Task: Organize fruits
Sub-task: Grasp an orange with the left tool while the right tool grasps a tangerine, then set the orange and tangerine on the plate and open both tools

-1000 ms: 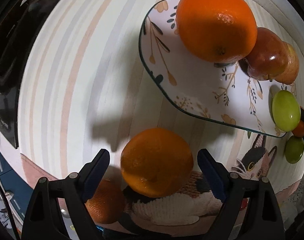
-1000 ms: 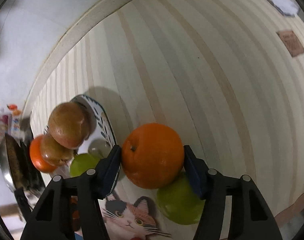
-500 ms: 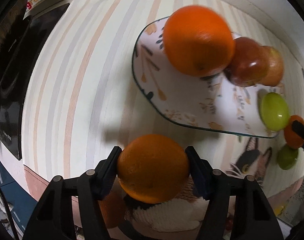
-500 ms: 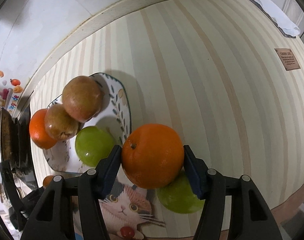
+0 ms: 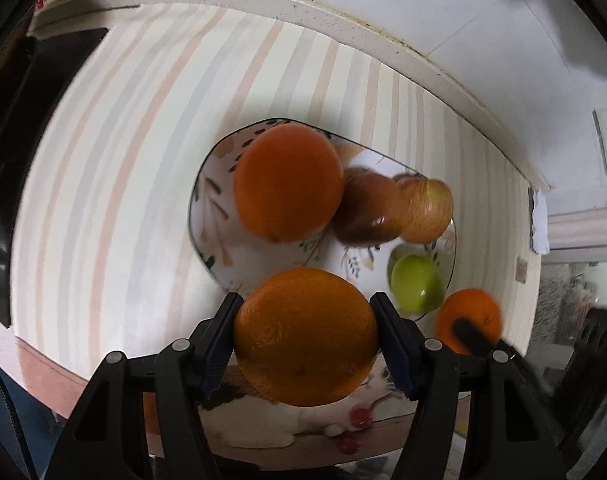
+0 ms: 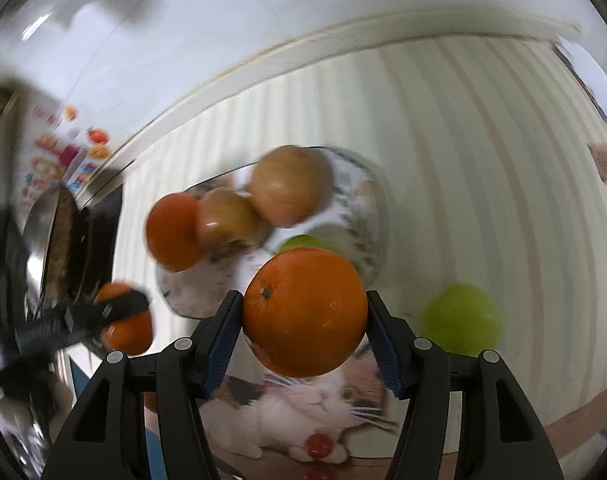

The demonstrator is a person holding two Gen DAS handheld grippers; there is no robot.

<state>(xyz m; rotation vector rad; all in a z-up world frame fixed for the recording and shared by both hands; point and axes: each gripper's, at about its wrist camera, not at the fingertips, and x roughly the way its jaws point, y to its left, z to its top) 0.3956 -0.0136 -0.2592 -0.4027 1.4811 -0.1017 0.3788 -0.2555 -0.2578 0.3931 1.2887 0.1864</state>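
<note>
Left tongs [image 5: 305, 338] and right tongs [image 6: 303, 314] each clamp a round, firm, dimpled orange across its middle, lifted off the striped bench [image 5: 115, 184]; the patterned ceramic plate [image 5: 211, 236] lies at twelve o'clock.

Looks like a home kitchen or dining corner to me. I see a pastel-striped tablecloth [image 5: 135, 168] covering the table, pushed up to a white wall with a pale trim strip [image 5: 343, 28]. A white ceramic plate with a leaf pattern [image 5: 211, 208] holds oranges, apples and a green fruit. A cat-print placemat [image 6: 323, 400] sits at the near edge. Left side, blurred: possibly a steel pan [image 6: 43, 236], plus a colourful printed carton [image 6: 59, 160].
</note>
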